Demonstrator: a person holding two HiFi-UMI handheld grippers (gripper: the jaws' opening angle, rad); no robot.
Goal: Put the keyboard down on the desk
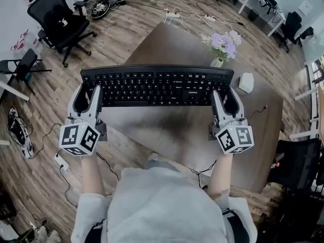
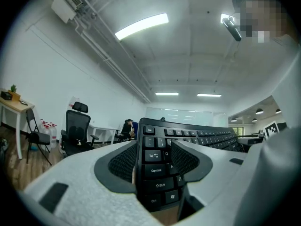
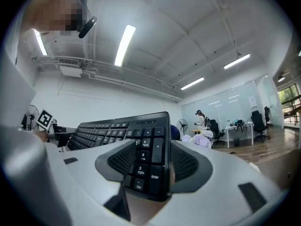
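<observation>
- The left gripper (image 2: 153, 166) has its jaws closed in on the left end of the keyboard (image 2: 197, 134); the dark ribbed pads (image 2: 120, 164) flank the Tab, Caps Lock and Shift keys, and that end fills the gap between them
- The right gripper (image 3: 148, 164) is clamped the same way on the number-pad end of the keyboard (image 3: 108, 128); its pads (image 3: 186, 164) sit on either side of the Enter key
- In the head view the left gripper (image 1: 87, 99) is at the 9 o'clock end of the keyboard (image 1: 157, 87) and the right gripper (image 1: 226, 104) at the 3 o'clock end; the keyboard spans level between them, keys up
- The keyboard lies over the brown desk (image 1: 167, 130); whether it touches the top cannot be told
- A vase of flowers (image 1: 223, 44) stands at 1 o'clock from the keyboard; a small white box (image 1: 246, 82) sits just off its right end; a black office chair (image 1: 58, 16) is on the floor at 10 o'clock
</observation>
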